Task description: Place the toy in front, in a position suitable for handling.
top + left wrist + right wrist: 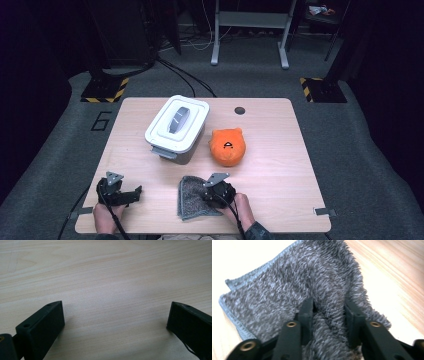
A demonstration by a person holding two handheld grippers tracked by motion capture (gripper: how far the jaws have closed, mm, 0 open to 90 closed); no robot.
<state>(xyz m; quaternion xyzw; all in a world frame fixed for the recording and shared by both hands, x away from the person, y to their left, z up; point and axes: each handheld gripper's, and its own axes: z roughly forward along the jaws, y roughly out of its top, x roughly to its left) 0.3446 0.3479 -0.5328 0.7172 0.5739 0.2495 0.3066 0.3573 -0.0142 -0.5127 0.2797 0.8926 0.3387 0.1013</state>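
A: The right tongs (329, 312) pinch a ridge of the grey cloth (294, 287); the left tongs (115, 322) stand wide over bare table (105, 270).

B: The cloth lies near the front edge, spreading toward ten o'clock from the right tongs, the nearer pair.

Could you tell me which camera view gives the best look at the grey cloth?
The right gripper view: the grey cloth is close, its pile and stitched edge plain, a fold pinched in the right claw. The high view shows it small, partly under that claw.
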